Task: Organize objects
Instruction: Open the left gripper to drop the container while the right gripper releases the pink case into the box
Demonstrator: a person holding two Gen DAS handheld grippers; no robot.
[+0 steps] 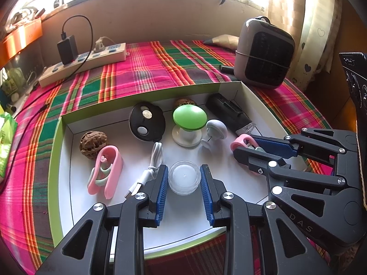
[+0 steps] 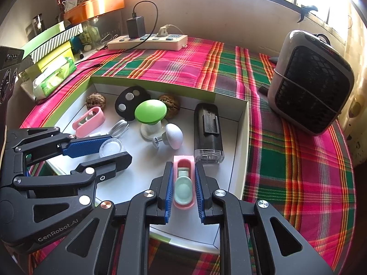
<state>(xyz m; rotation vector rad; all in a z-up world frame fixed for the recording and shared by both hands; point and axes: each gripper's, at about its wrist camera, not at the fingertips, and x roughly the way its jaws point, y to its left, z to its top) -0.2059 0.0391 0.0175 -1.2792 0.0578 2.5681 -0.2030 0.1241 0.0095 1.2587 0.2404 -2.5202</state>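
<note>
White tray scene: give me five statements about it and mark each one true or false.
1. The left gripper has its jaws around a clear round container. True.
2. The right gripper grips the green mushroom-shaped toy. False: its jaws are closed on a pink clip; the green toy stands free.
3. A second pink clip lies in the tray near a walnut. True.
4. The black flashlight lies outside the tray on the plaid cloth. False: it lies inside, along the tray's right wall.
5. A black charger is plugged into the power strip. True.
</note>
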